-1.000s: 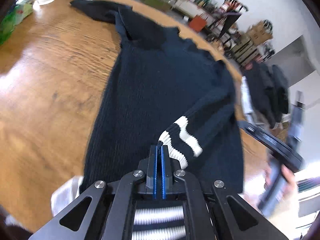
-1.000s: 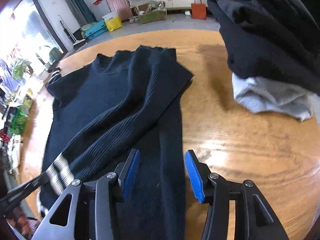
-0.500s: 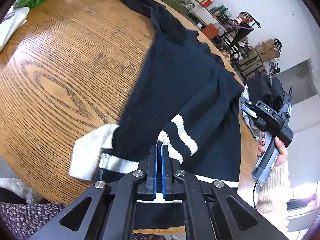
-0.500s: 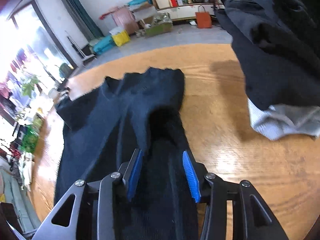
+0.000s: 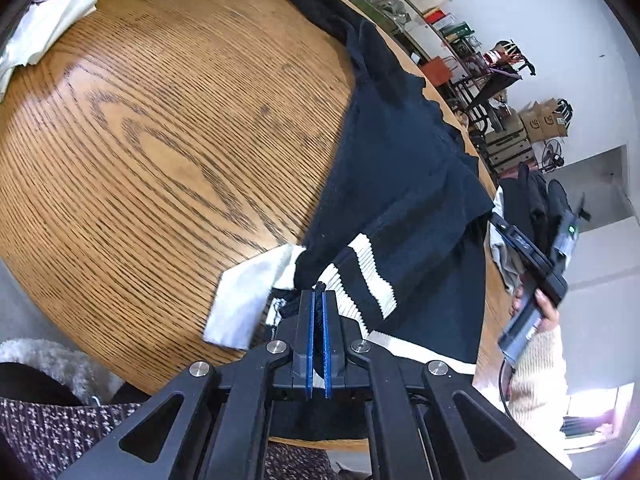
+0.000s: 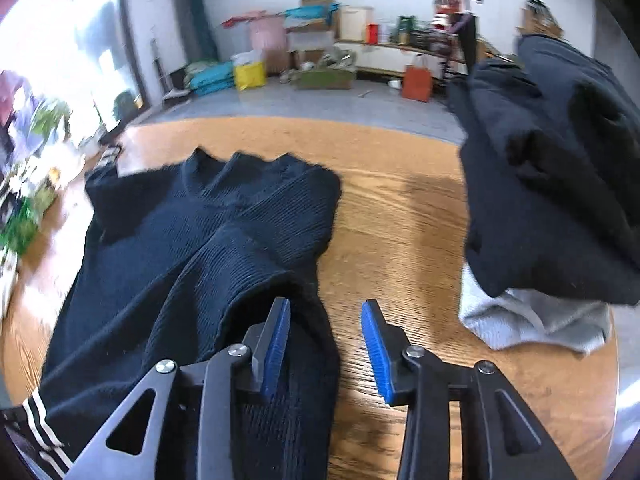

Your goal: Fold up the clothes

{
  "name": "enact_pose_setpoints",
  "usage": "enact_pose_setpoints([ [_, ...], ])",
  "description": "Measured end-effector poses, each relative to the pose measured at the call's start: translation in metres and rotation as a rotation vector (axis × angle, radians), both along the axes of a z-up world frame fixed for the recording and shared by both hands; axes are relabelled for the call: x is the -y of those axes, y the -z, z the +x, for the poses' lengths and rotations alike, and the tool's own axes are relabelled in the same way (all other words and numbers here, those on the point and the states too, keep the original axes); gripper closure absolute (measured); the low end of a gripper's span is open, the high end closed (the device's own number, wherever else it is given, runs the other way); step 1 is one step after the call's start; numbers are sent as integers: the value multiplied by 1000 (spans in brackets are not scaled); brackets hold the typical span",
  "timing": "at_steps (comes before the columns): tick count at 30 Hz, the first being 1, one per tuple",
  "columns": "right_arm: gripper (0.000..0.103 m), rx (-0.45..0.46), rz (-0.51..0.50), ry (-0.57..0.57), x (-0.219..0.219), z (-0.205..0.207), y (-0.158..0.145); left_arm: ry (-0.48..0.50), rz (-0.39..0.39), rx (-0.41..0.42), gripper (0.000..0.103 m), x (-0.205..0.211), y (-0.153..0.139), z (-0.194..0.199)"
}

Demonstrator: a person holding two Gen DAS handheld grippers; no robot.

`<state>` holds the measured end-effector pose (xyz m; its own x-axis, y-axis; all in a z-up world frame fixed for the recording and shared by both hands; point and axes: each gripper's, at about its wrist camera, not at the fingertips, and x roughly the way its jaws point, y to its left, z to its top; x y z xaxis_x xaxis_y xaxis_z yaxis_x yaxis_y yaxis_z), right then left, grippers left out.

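A dark navy knit sweater (image 5: 400,168) lies spread on the round wooden table (image 5: 160,140), one sleeve folded across its body. My left gripper (image 5: 318,300) is shut on that sleeve's white-striped cuff (image 5: 368,272), near the table's front edge. In the right wrist view the sweater (image 6: 180,240) fills the left half. My right gripper (image 6: 326,320) hovers over its right side edge. Its jaws are opening. The fabric edge lies by the left pad, and bare wood shows by the right pad. No pad presses on the cloth.
A white cloth (image 5: 244,304) sticks out from under the sweater's hem. A pile of dark clothes (image 6: 552,184) on a grey garment (image 6: 532,320) sits at the table's right. More white cloth (image 5: 44,28) lies at the far left. Boxes and bags stand on the floor beyond.
My left gripper drew the striped cuff back toward the table's near edge, folding the sleeve across the body. My right gripper shifted onto the sweater's right edge, its jaws narrower than a second ago.
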<state>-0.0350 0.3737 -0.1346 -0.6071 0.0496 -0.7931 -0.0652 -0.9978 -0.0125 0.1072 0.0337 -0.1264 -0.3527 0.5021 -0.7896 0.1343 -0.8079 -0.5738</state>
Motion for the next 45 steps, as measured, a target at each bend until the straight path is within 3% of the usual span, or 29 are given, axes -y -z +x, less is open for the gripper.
enact_pose_setpoints([
  [5,60,32,118,-36,17,-20,11,8,34,4,100,2,-4,6],
  [6,63,43,143,-53,20,-23,14,10,46,5,100,3,-4,7],
  [9,85,67,193,-79,28,-30,20,15,74,14,100,1,-3,9],
  [10,86,69,193,-73,27,-31,21,16,86,21,100,0,-2,8],
  [13,93,50,170,-6,13,-30,17,19,115,38,100,0,1,11],
  [18,94,10,161,114,-20,-20,10,44,155,49,100,-12,0,12],
  [20,93,9,149,150,-31,-17,13,58,123,60,100,-20,2,13],
  [22,74,58,105,188,-45,-19,28,74,94,74,100,-28,4,14],
  [24,69,78,75,203,-51,-18,35,94,91,74,100,-34,2,16],
  [25,61,79,75,205,-52,-16,35,100,85,73,100,-35,2,17],
  [32,61,99,210,139,-46,3,6,121,80,102,100,-42,8,20],
  [35,58,85,281,136,-44,10,-12,131,41,93,100,-46,7,21],
  [37,58,40,237,111,-46,8,-24,139,-11,77,100,-50,4,21],
  [40,60,44,167,100,-45,-17,-24,158,-96,37,100,-55,0,20],
  [45,57,111,-109,148,-55,-78,3,218,-137,-1,100,-60,-1,17],
])
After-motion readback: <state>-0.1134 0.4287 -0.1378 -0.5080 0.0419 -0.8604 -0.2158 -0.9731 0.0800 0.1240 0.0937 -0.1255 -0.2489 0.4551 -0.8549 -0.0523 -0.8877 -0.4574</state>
